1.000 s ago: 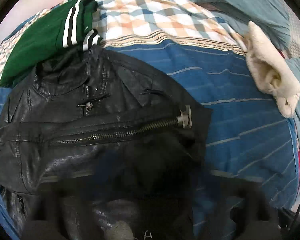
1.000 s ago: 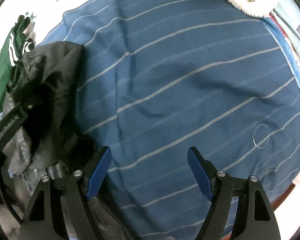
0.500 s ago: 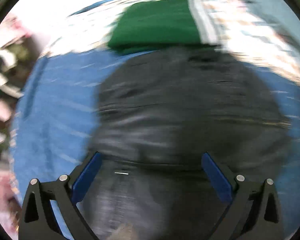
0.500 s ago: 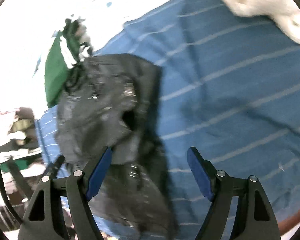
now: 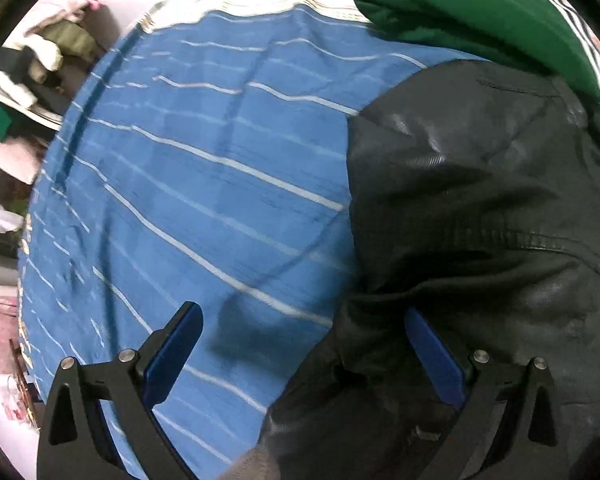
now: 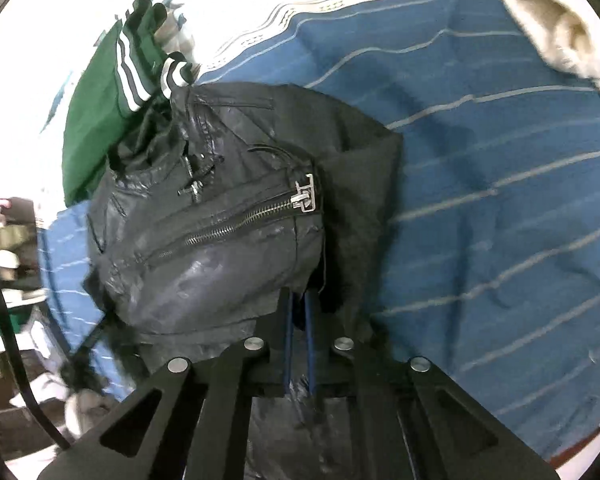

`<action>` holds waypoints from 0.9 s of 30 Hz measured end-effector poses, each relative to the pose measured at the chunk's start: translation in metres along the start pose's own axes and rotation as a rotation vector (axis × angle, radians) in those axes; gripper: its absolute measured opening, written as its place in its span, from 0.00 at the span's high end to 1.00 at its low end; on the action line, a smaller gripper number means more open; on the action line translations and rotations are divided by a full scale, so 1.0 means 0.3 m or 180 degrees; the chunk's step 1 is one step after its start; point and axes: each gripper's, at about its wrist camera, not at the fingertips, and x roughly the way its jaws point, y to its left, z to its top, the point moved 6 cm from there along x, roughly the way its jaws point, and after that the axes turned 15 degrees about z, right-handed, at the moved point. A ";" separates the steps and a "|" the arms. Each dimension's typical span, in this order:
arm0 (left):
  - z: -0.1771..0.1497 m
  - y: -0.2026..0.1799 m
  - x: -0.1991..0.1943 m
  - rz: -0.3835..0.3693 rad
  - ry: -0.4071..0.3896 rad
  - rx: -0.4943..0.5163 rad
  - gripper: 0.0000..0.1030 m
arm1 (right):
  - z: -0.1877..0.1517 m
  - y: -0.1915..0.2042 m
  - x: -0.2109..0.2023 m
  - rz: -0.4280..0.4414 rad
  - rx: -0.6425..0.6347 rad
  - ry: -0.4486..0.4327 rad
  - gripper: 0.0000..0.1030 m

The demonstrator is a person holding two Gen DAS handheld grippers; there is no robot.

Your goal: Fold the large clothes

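A black leather jacket with a silver zipper lies partly folded on a blue striped bedsheet. My right gripper is shut on the jacket's near edge. In the left wrist view the jacket fills the right side. My left gripper is open and empty, its right finger over the jacket's left edge and its left finger over the bare sheet.
A folded green garment with white stripes lies behind the jacket; it also shows in the left wrist view. A cream fleece item lies at the far right. Clutter and shelves stand past the bed's left edge.
My right gripper moved left onto the jacket and shut on its near edge. My left gripper let go, opened and swung to the jacket's left side.
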 end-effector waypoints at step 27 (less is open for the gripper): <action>0.206 -0.098 0.083 -0.0594 -0.0411 0.0072 0.00 | 0.055 0.011 0.320 -0.0737 -0.0030 0.0473 0.75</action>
